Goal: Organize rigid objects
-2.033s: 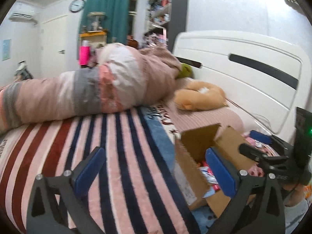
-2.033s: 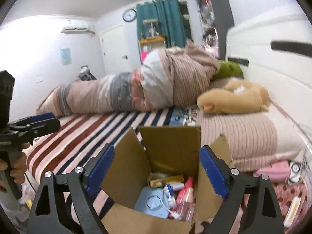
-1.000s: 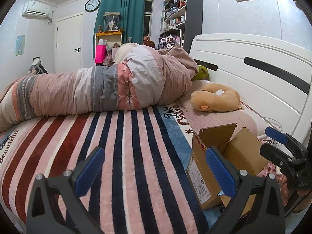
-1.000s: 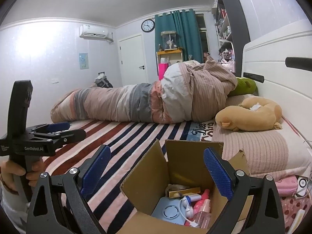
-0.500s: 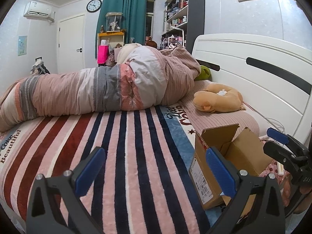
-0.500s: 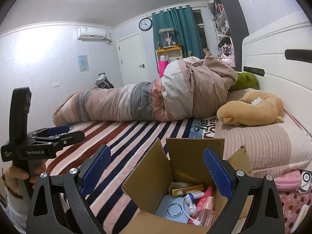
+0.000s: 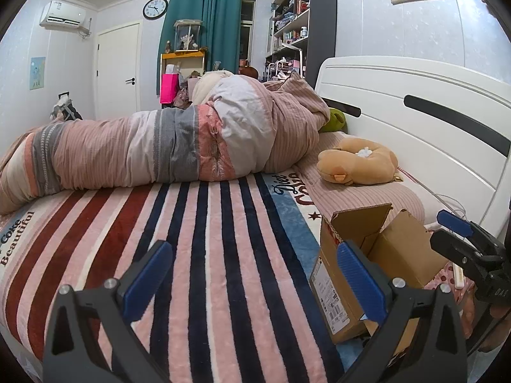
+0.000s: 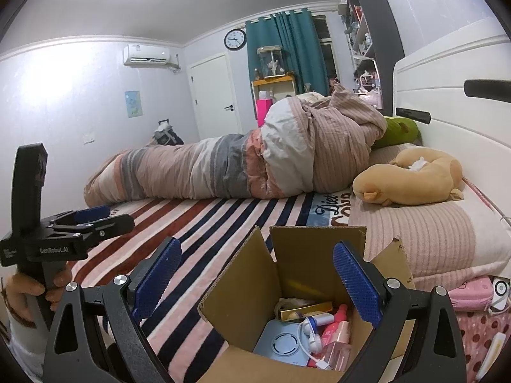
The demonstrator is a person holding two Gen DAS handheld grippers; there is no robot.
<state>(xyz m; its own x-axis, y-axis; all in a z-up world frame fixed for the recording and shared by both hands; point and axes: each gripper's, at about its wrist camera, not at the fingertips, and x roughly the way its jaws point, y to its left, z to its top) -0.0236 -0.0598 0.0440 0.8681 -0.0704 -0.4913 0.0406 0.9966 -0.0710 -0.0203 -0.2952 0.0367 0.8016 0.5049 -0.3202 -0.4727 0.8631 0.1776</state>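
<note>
One cardboard box (image 8: pixel 300 274) (flaps up), two empty grippers, left gripper (image 7: pixel 252 276), right gripper (image 8: pixel 257 276)

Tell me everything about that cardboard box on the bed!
The box is plain brown cardboard, standing upright on the striped blanket beside a pink pillow. Its flaps are open and stick up, one with a torn edge. A white label with barcodes is stuck on one side. Inside lie a blue-grey flat thing, a pink bottle, a gold bar and a white cable. No hand-held gripper touches it.
</note>
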